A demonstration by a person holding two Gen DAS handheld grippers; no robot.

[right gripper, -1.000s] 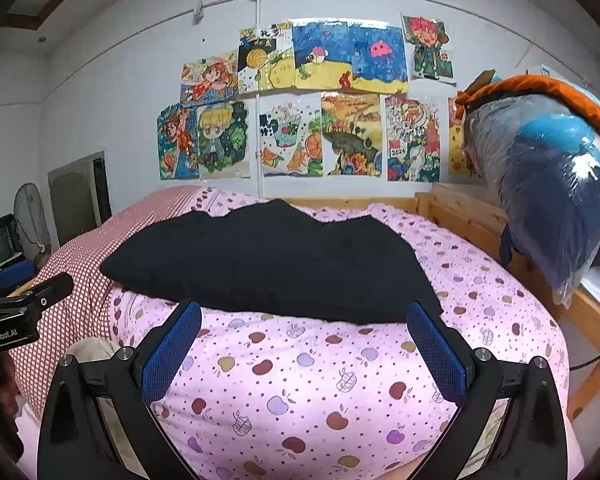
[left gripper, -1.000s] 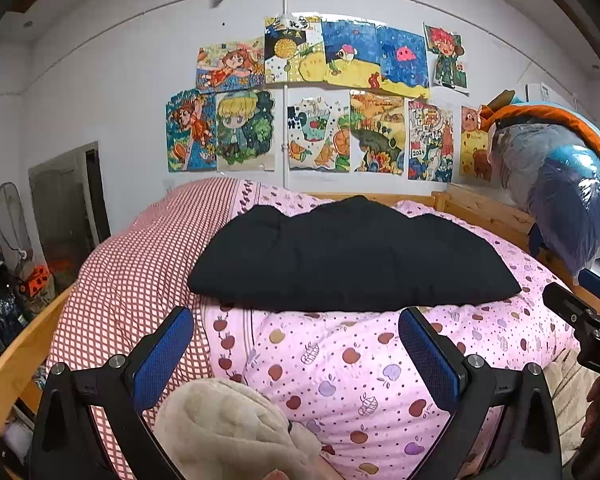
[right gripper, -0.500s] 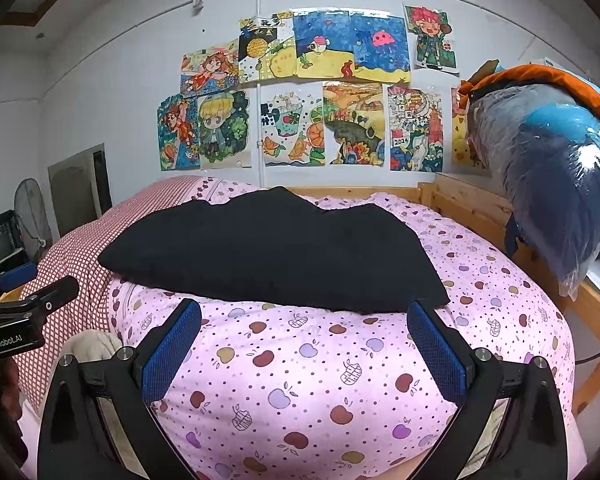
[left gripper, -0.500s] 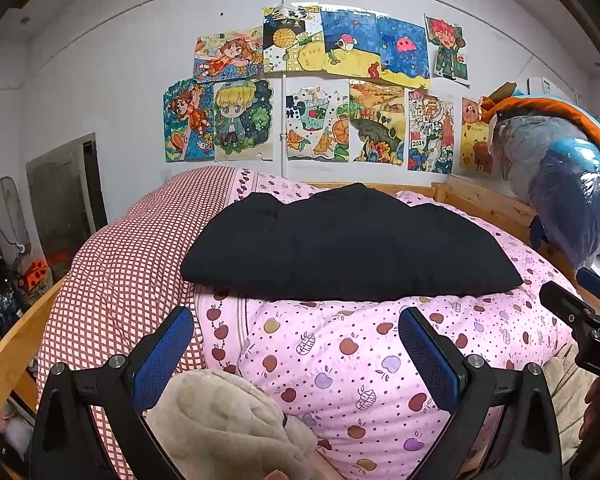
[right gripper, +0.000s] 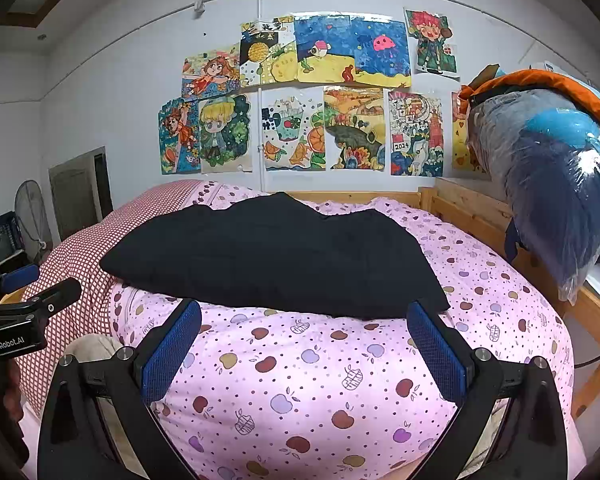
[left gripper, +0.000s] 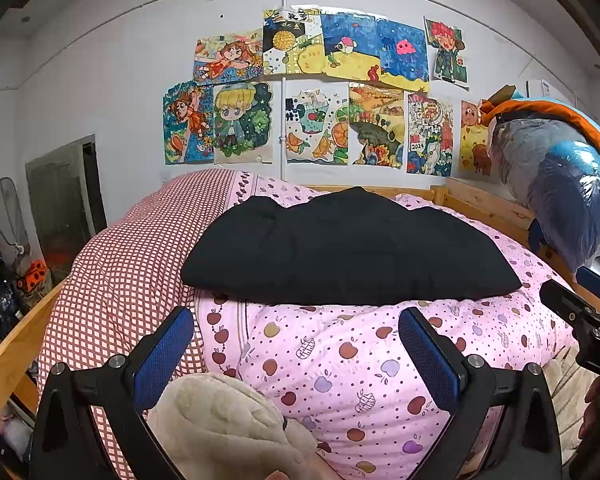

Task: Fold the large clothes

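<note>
Beige fleece (left gripper: 228,420) before left claw (left gripper: 296,344)

Likely a child's bedroom: wooden bed (right gripper: 472,208), wall drawings (right gripper: 324,96).

Even, soft indoor light, sharp focus, strong fisheye bending and dark vignette at the corners.

Both views have dropped slightly toward the black garment (left gripper: 348,248).
</note>
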